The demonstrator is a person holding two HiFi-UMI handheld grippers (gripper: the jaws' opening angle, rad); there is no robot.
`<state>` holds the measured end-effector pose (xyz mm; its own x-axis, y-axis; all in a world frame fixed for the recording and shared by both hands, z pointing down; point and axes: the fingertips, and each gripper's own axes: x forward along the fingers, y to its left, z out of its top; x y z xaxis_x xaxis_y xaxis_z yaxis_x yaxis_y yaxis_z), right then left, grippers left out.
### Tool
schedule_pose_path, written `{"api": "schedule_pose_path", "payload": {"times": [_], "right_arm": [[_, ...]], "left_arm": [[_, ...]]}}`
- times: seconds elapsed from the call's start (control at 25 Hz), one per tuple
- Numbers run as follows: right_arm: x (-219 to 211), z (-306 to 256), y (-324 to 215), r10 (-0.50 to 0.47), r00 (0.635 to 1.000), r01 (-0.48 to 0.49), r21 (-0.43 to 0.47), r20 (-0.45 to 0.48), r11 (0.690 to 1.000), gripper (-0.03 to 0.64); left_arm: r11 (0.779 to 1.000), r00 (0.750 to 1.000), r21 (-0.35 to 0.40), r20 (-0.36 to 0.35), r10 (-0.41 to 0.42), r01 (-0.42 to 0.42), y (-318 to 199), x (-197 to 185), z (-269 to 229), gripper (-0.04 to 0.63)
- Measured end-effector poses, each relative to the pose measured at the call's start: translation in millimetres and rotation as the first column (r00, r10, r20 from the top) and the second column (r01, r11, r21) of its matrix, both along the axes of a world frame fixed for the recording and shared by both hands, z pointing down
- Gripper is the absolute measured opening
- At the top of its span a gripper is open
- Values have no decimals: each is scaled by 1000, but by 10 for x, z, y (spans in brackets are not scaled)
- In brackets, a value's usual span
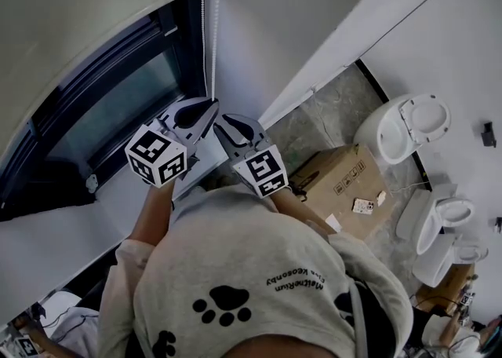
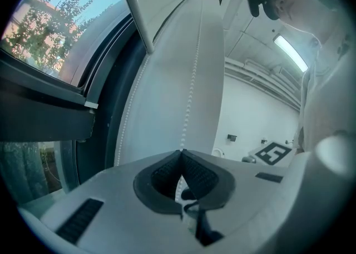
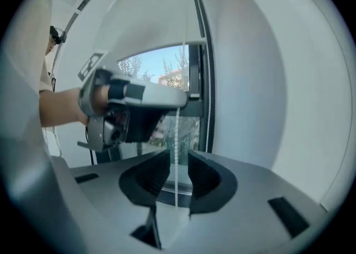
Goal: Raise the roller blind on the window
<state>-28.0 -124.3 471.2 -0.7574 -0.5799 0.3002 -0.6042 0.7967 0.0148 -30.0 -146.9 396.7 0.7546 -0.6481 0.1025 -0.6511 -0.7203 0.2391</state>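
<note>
White bead chain (image 3: 177, 130) sits clamped in left tool (image 2: 181, 152); right tool (image 3: 179, 155), apart around it, should close first.

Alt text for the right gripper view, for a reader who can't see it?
The right gripper, jaws apart, straddles a white bead chain without pinching it. Just above, the left gripper is shut on that chain, before a window showing trees.

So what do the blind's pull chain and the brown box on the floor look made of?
Bead chain: small round white beads, smooth, probably plastic, though the view leaves it open. Box: cardboard, judging by its matte brown faces, folded flaps and printed handling symbols.
</note>
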Motion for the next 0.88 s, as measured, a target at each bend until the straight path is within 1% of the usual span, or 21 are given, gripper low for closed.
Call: {"api": "schedule_pose_path", "payload": {"times": [0.12, 0.2, 0.44, 0.6, 0.76, 0.88], "right_arm": [[175, -468, 10, 40, 998, -43, 51, 47, 998, 94], [235, -825, -12, 56, 994, -65, 98, 93, 993, 94], [170, -1611, -62, 14, 982, -53, 207, 186, 977, 94], [36, -1871, -156, -7, 972, -47, 225, 235, 973, 94], [-88, -2010, -237, -9, 975, -50, 258, 222, 965, 92], [-145, -2056, -297, -9, 974, -51, 259, 224, 965, 74]], "left_arm": [[1000, 1000, 1, -11, -2, 2, -4, 8, -2, 8], [1000, 1000, 5, -14, -2, 3, -13, 14, -4, 8], [1000, 1000, 12, -15, -2, 2, -25, 48, -3, 8], [1000, 1000, 13, -24, -8, 8, -41, 55, 9, 8], [1000, 999, 16, -31, -9, 10, -38, 76, 2, 8], [1000, 999, 16, -37, -8, 9, -29, 86, 3, 8]]}}
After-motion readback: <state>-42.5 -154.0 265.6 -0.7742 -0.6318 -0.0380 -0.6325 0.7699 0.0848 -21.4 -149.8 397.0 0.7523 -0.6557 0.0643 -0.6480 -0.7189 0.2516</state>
